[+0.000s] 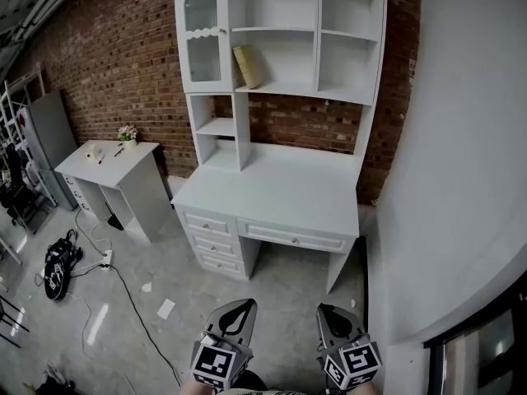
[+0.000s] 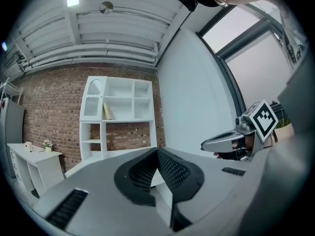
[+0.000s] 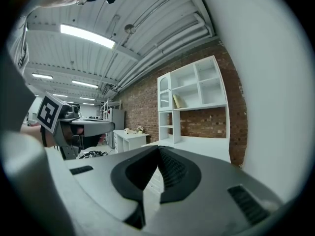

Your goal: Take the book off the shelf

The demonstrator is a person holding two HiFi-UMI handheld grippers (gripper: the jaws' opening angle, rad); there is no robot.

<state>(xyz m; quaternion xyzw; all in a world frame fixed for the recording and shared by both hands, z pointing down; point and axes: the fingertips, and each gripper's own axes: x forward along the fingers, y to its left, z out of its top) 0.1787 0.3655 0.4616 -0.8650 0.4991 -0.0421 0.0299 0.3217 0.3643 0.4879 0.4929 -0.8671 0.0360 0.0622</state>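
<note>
Nearest, the left tongs and right tongs sit low over the floor, both clenched on nothing. No part of the task is done yet. The book leans untouched on its shelf above the white bench, far ahead and well apart from both tongs. Approach, grasp and lifting it off all remain.

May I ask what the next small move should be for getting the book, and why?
Probably step closer to the desk: the book leans on a shelf above it, well beyond the left gripper and right gripper, which are both shut and hold nothing.
</note>
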